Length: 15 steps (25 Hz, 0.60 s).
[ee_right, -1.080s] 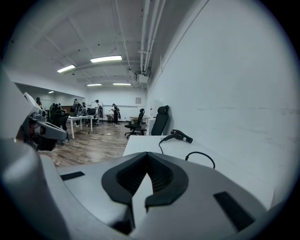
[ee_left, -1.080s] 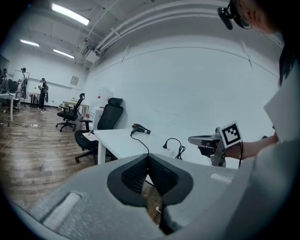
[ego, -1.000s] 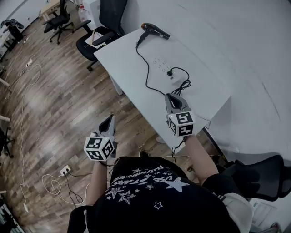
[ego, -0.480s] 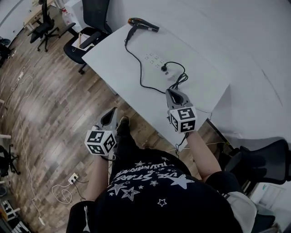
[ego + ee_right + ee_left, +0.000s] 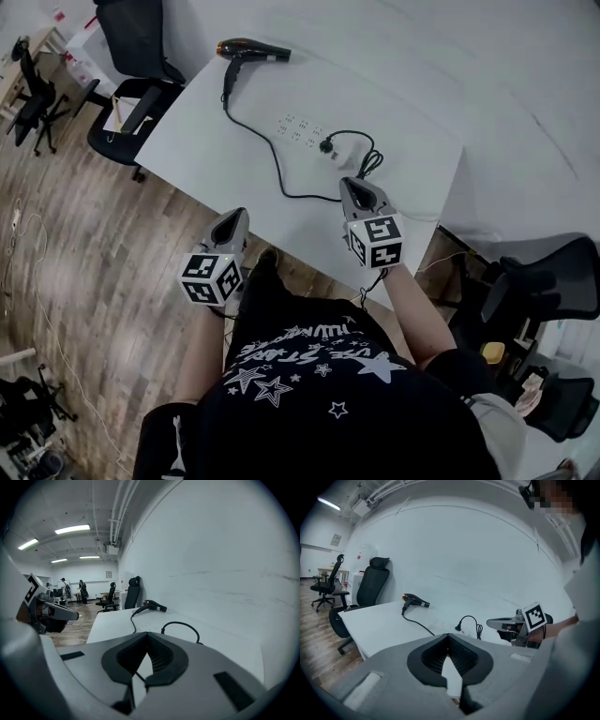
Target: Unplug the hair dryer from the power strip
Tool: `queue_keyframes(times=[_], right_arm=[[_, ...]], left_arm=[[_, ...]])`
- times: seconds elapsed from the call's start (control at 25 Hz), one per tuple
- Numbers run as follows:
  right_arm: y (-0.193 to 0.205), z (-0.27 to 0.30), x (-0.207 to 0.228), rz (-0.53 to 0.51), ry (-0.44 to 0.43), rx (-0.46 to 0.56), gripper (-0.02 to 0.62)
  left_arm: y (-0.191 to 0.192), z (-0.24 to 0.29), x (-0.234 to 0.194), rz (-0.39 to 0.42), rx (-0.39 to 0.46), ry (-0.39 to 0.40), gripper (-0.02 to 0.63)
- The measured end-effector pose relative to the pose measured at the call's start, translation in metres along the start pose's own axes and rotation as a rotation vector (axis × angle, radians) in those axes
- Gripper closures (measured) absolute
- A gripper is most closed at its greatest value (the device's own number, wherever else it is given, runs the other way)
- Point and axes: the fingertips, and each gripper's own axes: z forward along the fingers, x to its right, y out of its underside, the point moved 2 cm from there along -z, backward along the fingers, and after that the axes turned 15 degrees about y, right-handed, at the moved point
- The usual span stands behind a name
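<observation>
Item: white counter [image 5: 234,159] against a pale wall, wooden floor [image 5: 84,234] on its near side

- Hair dryer [image 5: 248,49]: black, lying on its side at the counter's far left corner.
- Cord [image 5: 253,141]: black, runs from the dryer across the counter, bunches near the right gripper, then loops back to the plug [image 5: 326,146].
- Power strip [image 5: 305,134]: white, flat in the middle of the counter, with the plug seated at its right end. Only the head view shows its sockets clearly.
- Right gripper [image 5: 352,184]: over the counter's near edge, tip just beside the bunched cord, well short of the plug. Its own view shows the fingers [image 5: 161,656] closed together with nothing between them.
- Left gripper [image 5: 236,217]: off the counter, above the floor. Its own view shows the fingers [image 5: 433,656] meeting at the tips, holding nothing.
- Left gripper view only: the right gripper [image 5: 492,622] side-on with its marker cube [image 5: 534,616], and the plug [image 5: 458,629] standing up from the counter.
- Right gripper view only: lit ceiling lights [image 5: 72,528], distant people [image 5: 82,591] down the room, and the left gripper [image 5: 70,614] at the left edge.
- Black office chair [image 5: 131,56]: beside the counter's far left end, seen in all three views
</observation>
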Motion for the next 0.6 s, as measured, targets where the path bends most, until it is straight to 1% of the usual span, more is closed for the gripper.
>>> queue_keyframes(times=[0.08,0.24,0.4,0.6], right_arm=[[-0.007,0.013,0.002,0.013,0.033,-0.001,0.586],[-0.017,0.025,0.011,0.072,0.137,-0.020,0.586],[-0.022,0.040,0.015,0.086,0.183,-0.042,0.586],[-0.015,0.050,0.028,0.123,0.281,-0.082,0.586]], left_arm=[[-0.012,0.014,-0.015,0.016,-0.018,0.036,0.598],[-0.037,0.042,-0.035,0.048,-0.059,0.140,0.598],[-0.057,0.063,-0.055,0.071,-0.080,0.192,0.598],[-0.070,0.094,-0.071,0.081,-0.116,0.281,0.598]])
